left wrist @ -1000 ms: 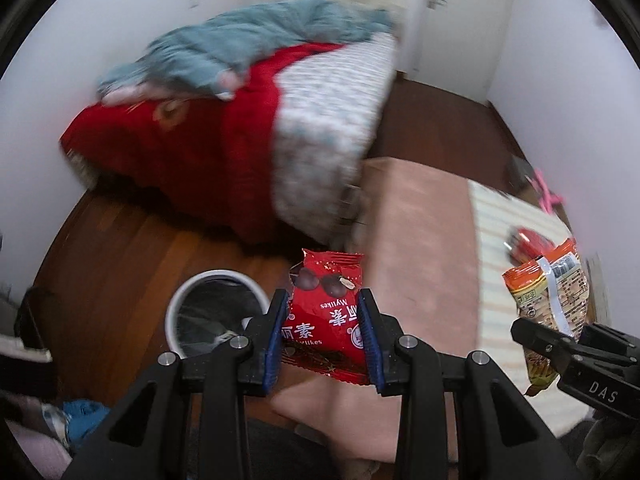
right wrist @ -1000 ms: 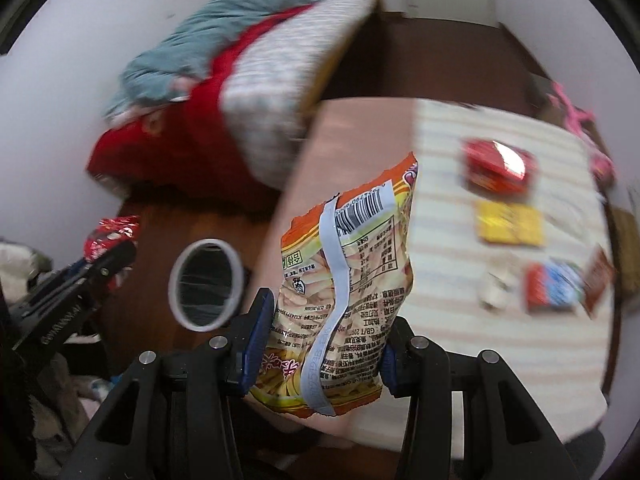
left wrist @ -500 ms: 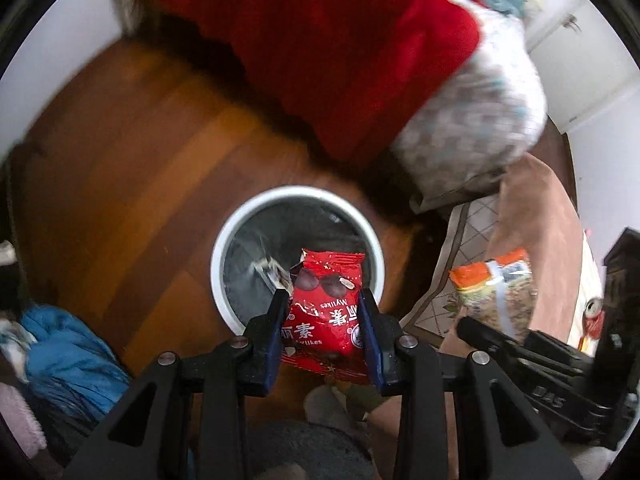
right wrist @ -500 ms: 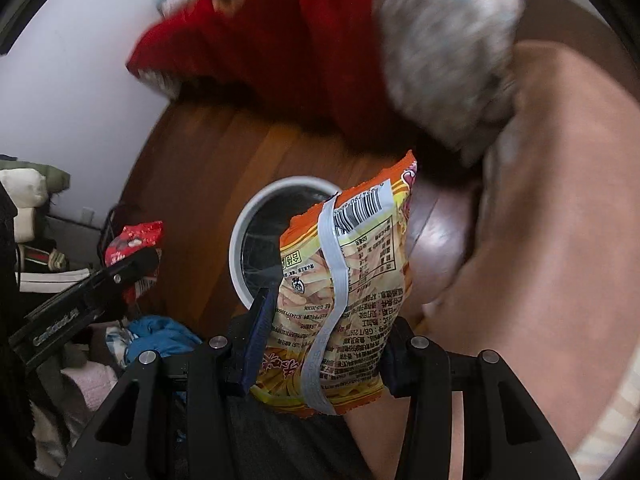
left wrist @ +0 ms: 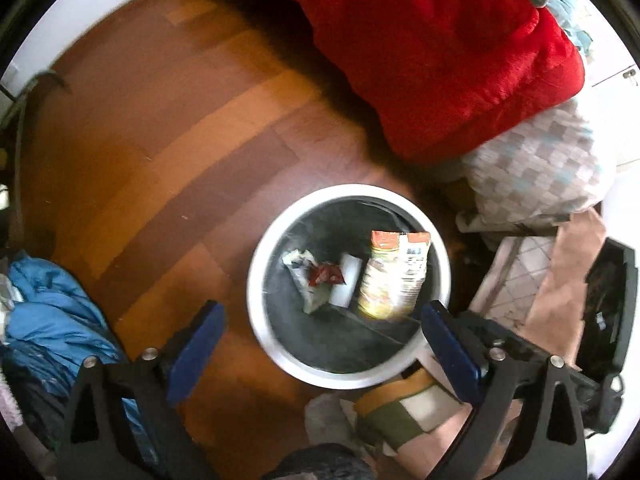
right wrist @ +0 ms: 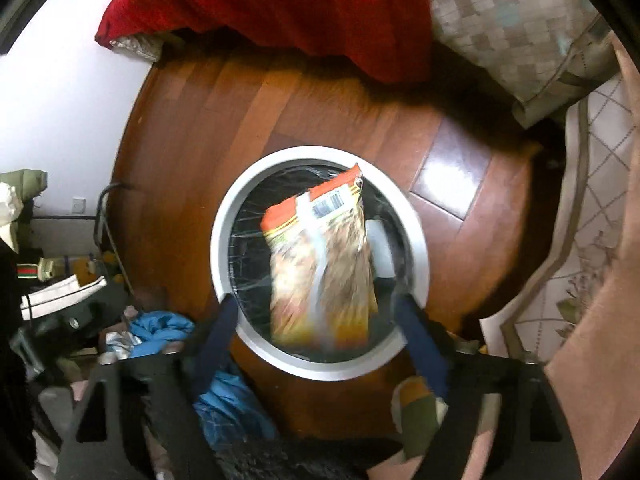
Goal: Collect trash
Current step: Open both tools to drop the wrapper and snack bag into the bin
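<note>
Wooden floor (left wrist: 168,152) beneath white bin (left wrist: 256,280): both grippers, left gripper (left wrist: 320,340) and right gripper (right wrist: 320,340), now released; red wrapper (left wrist: 326,274) and orange snack bag (right wrist: 320,256) have dropped inside. Deposit achieved.

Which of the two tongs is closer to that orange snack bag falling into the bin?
Right. The right tongs gape directly over the orange snack bag; the left tongs hover over the bin's other side.
</note>
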